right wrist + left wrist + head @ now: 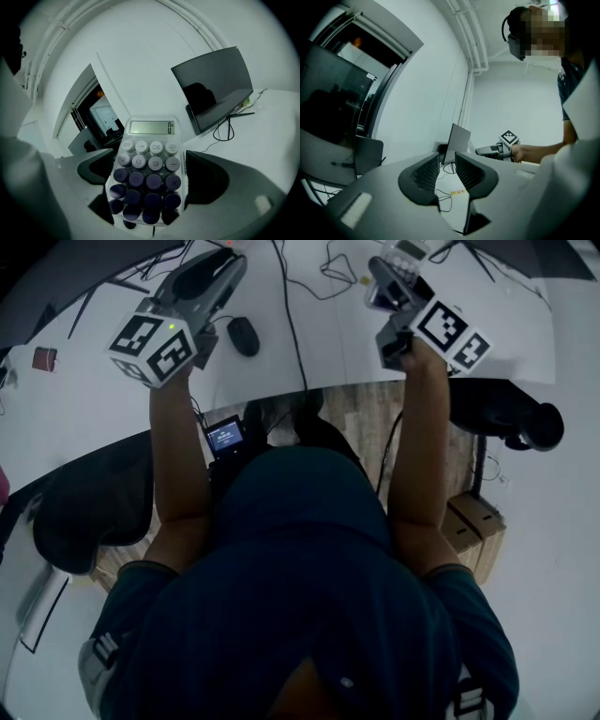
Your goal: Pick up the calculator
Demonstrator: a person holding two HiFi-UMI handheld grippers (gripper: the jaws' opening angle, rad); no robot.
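Note:
The calculator (151, 154), clear-cased with round grey and purple keys and a display showing 0, stands between the jaws of my right gripper (146, 180), which is shut on its two long sides. In the head view the right gripper (389, 279) holds the calculator (403, 254) up above the far part of the white desk (84, 399). My left gripper (217, 263) is raised over the desk on the left side. Its ribbed jaws (447, 171) stand close together with nothing between them. The right gripper (492, 150) also shows in the left gripper view.
A black mouse (243, 336) and loose cables (291, 306) lie on the desk. A dark monitor (218, 89) stands at its back. Below the desk edge are a small lit screen (225, 435), a black chair (89, 512) and cardboard boxes (473, 526).

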